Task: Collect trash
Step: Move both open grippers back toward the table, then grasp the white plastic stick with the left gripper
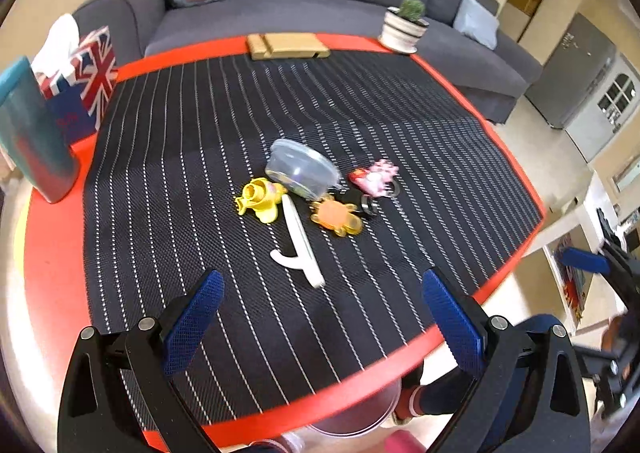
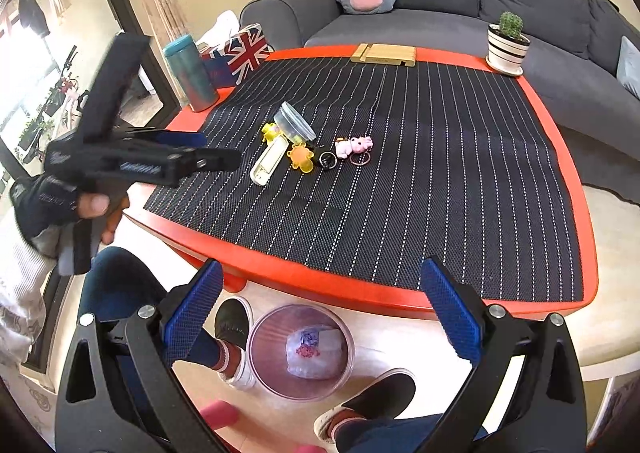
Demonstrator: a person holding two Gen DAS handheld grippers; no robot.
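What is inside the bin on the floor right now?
The bin holds one crumpled whitish wrapper with blue and red print. Whatever lies beneath that wrapper is covered. Both grippers are open and empty.

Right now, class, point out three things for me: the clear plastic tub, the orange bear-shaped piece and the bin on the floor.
clear plastic tub (image 1: pixel 302 168), left wrist view, on its side wall.
orange bear-shaped piece (image 1: pixel 335 216), left wrist view, on its middle.
bin (image 2: pixel 256 337), right wrist view, on its left rim.
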